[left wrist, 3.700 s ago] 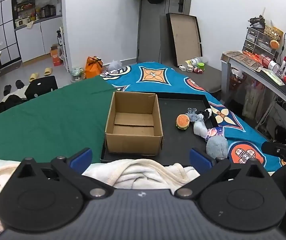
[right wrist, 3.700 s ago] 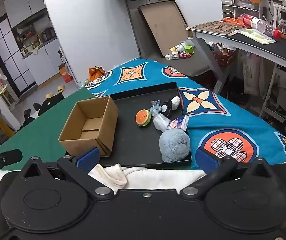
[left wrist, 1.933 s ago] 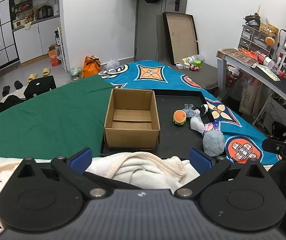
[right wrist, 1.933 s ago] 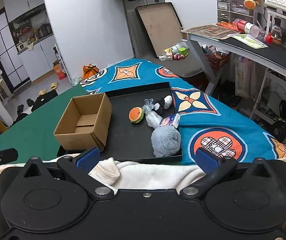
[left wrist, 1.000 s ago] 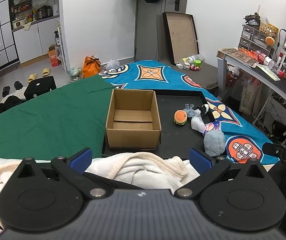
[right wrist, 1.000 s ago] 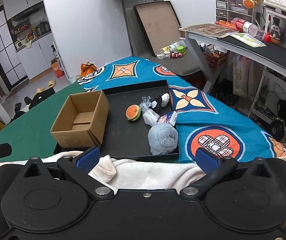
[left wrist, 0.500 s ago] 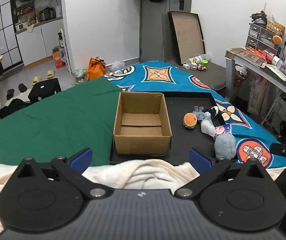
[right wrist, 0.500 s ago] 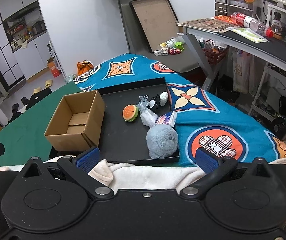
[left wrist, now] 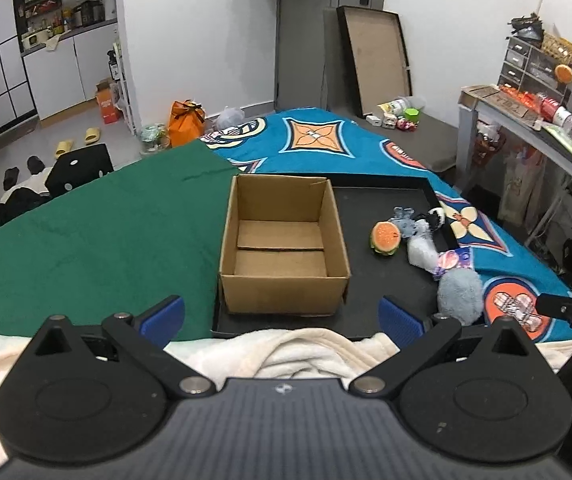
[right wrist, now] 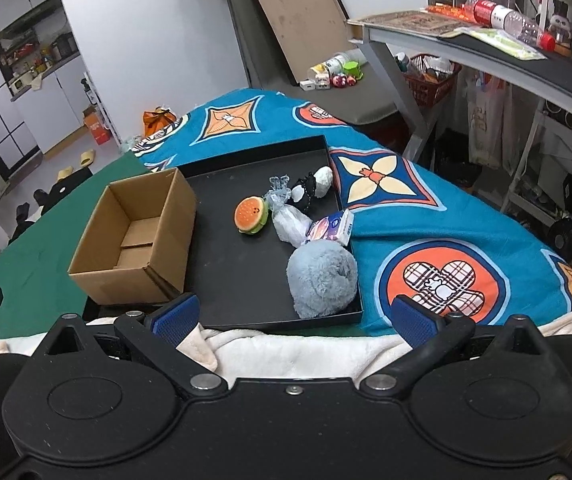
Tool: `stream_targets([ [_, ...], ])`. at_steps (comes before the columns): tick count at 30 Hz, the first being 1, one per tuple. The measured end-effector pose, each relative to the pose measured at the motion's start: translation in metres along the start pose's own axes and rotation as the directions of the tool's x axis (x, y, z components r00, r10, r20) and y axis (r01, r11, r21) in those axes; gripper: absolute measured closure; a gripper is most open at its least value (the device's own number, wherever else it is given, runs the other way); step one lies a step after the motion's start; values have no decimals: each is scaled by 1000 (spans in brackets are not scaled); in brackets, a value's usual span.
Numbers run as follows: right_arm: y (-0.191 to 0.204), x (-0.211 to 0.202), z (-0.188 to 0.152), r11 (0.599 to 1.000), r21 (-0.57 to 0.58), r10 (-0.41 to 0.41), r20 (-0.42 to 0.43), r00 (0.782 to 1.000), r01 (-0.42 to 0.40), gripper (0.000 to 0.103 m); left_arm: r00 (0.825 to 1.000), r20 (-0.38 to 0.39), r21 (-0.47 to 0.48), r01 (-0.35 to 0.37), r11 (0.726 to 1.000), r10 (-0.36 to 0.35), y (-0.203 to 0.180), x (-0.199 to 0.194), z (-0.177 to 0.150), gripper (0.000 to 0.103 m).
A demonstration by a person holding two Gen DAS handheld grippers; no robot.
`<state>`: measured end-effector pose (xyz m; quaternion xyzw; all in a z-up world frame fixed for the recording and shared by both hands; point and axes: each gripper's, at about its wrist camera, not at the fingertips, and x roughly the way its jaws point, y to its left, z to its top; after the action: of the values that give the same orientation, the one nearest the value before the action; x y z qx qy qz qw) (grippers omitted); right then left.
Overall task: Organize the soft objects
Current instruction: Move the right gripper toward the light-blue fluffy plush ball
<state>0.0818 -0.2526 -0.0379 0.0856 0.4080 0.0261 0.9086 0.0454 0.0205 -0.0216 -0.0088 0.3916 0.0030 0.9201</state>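
Hovering short of the tray, both tools spread wide and empty.
Left view: left gripper [left wrist: 282,316] faces the empty cardboard box [left wrist: 284,244]. Right view: right gripper [right wrist: 295,314] faces the grey plush [right wrist: 321,276], burger toy [right wrist: 250,215] and what seems a tissue pack [right wrist: 331,229]; pinch the plush mid-body.

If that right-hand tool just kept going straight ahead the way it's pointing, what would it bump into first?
Probably the fluffy grey plush in the near corner of the black tray, which lies between the right tool's open fingers just ahead. The cream blanket under it may brush first; depth is unclear.
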Motion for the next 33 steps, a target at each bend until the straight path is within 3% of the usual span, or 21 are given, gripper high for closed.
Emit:
stream_targets([
  [11,-5,32,8,1000,25,4,-48,999,-2,0,998,-51,-18,-22,1000,21,10,37,8,1],
  [23,-18,68,15,997,78,4,-66,998,1,0,999,-40,-68,-30,997,27,24,72,17,1],
  [33,-10,110,16,996,78,-39,-119,992,48,0,993,-118,-108,-21,994,9,41,111,19,1],
])
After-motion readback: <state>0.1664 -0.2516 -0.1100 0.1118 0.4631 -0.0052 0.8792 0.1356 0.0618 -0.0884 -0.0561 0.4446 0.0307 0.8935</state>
